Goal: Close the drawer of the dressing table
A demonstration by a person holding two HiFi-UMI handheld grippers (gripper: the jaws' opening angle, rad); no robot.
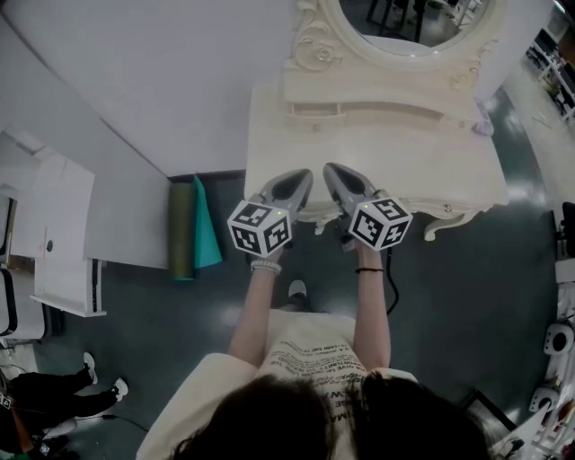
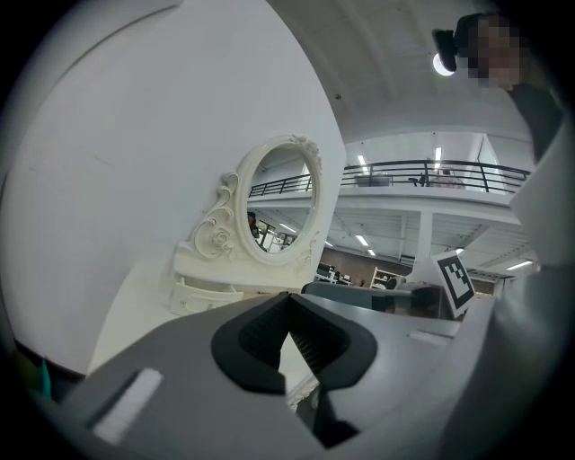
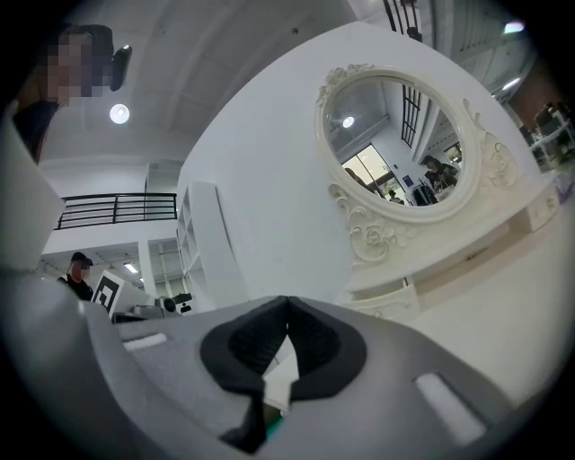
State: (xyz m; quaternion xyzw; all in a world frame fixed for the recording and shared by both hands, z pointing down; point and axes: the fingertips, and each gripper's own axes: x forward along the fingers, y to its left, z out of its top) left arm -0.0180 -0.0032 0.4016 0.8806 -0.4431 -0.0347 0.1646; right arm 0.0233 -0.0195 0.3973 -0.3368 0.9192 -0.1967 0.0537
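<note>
The cream dressing table (image 1: 449,171) stands against a white wall, its oval mirror (image 1: 413,22) rising at the back. In the head view the main drawer's front lies under the worktop's front edge, so whether it is fully shut cannot be told. The small shelf drawers (image 2: 205,292) below the mirror sit closed.

The left gripper (image 1: 304,176) and the right gripper (image 1: 331,170) hang side by side at the middle of that front edge, tips over the worktop. Each has its jaws pressed together with nothing between them.

Only the head view shows the green and teal rolls (image 1: 190,229) on the floor. The gripper views show the mirror's carved scrollwork.
</note>
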